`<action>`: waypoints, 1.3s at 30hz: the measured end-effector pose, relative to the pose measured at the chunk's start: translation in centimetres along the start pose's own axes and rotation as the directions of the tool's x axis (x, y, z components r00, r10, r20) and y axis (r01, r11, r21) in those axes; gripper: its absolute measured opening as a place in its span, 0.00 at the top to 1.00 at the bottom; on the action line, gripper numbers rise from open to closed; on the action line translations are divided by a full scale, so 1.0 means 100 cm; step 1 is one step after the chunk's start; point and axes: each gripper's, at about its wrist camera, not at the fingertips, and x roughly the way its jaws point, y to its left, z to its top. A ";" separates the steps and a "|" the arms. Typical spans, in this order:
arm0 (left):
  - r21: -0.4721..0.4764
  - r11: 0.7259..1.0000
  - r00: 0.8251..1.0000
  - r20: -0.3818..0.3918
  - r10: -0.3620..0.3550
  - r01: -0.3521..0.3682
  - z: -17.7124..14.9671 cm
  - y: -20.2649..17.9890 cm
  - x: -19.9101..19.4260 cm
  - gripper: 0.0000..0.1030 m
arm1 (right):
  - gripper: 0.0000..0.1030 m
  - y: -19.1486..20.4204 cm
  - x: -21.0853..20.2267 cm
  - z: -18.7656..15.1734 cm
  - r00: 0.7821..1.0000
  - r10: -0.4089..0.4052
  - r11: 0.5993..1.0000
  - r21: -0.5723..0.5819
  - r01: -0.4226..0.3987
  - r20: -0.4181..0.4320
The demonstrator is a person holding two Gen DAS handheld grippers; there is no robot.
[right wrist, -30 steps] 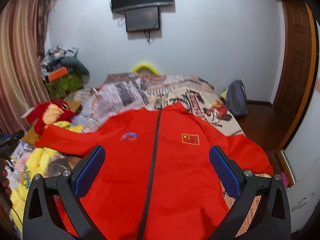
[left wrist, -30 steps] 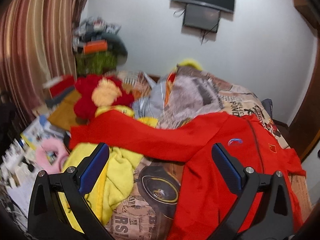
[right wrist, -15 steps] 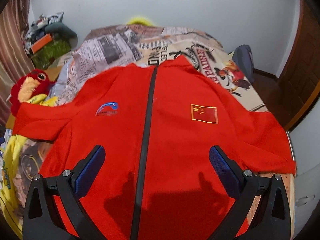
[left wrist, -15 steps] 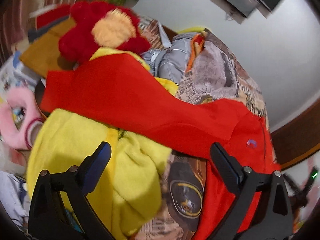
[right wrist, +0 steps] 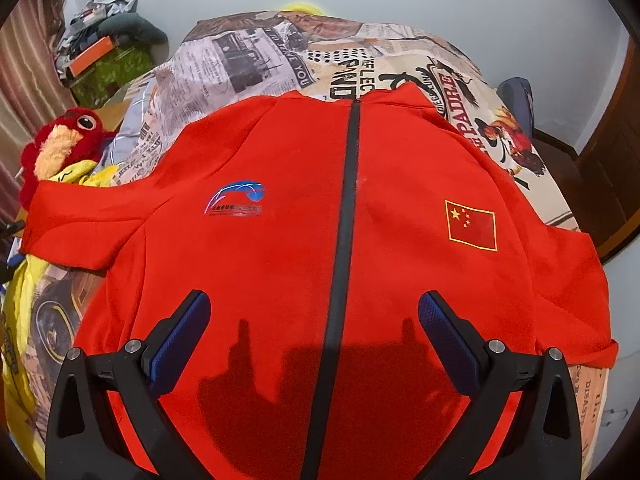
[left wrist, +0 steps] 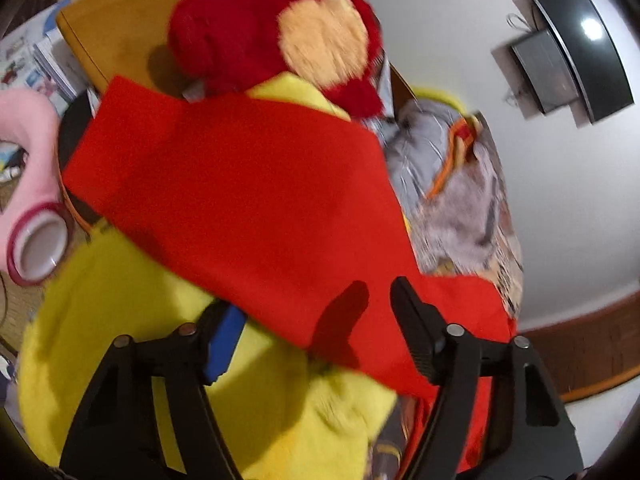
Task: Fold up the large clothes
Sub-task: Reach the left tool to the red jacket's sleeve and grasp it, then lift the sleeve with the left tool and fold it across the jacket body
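Currently the red zip-front jacket with a dark centre zipper (right wrist: 352, 240) lies spread flat, front up, on the newspaper-print bedspread (right wrist: 248, 64). Its sleeve (left wrist: 248, 200) stretches out over a yellow fleece blanket (left wrist: 168, 352), below a red plush toy (left wrist: 280, 28). Left gripper (left wrist: 312, 328) is closing, sleeve edge between the jaws, pads not pressing yet. Right gripper (right wrist: 314, 336) hangs wide open over the jacket's lower front, nothing held.
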 end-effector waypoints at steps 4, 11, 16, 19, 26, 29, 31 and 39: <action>-0.003 0.998 0.998 0.033 0.061 -0.061 0.011 -0.001 0.008 0.38 | 0.00 0.001 -0.001 0.004 1.000 -0.007 1.000 -0.007 0.007 0.003; 0.111 0.970 0.973 0.108 0.206 -0.218 0.017 -0.029 0.008 0.79 | 0.00 -0.003 -0.020 0.011 0.999 -0.023 0.999 -0.025 0.024 0.035; 0.236 0.921 0.944 0.193 0.267 -0.309 0.014 -0.076 -0.009 0.90 | 0.00 -0.013 -0.038 0.013 0.997 -0.031 0.999 -0.034 0.033 0.074; 0.315 0.899 0.943 0.236 0.237 -0.305 0.009 -0.112 -0.023 0.93 | 0.00 -0.021 -0.045 0.013 0.996 -0.010 1.000 -0.025 0.012 0.094; 0.506 0.816 0.938 0.323 0.123 -0.281 -0.027 -0.217 -0.048 0.94 | 0.00 -0.037 -0.052 0.016 0.991 0.002 0.999 -0.035 0.002 0.135; 0.568 0.785 0.944 0.325 0.063 -0.248 -0.050 -0.260 -0.046 0.95 | 0.00 -0.043 -0.053 0.015 0.990 0.007 0.999 -0.048 0.000 0.142; 0.601 0.770 0.952 0.305 0.025 -0.212 -0.066 -0.288 -0.041 0.95 | 0.00 -0.048 -0.052 0.014 0.989 0.022 0.998 -0.055 -0.014 0.145; 0.742 0.660 0.978 0.202 -0.051 -0.119 -0.152 -0.383 0.011 0.95 | 0.00 -0.072 -0.049 0.001 0.988 0.050 0.998 -0.052 -0.043 0.144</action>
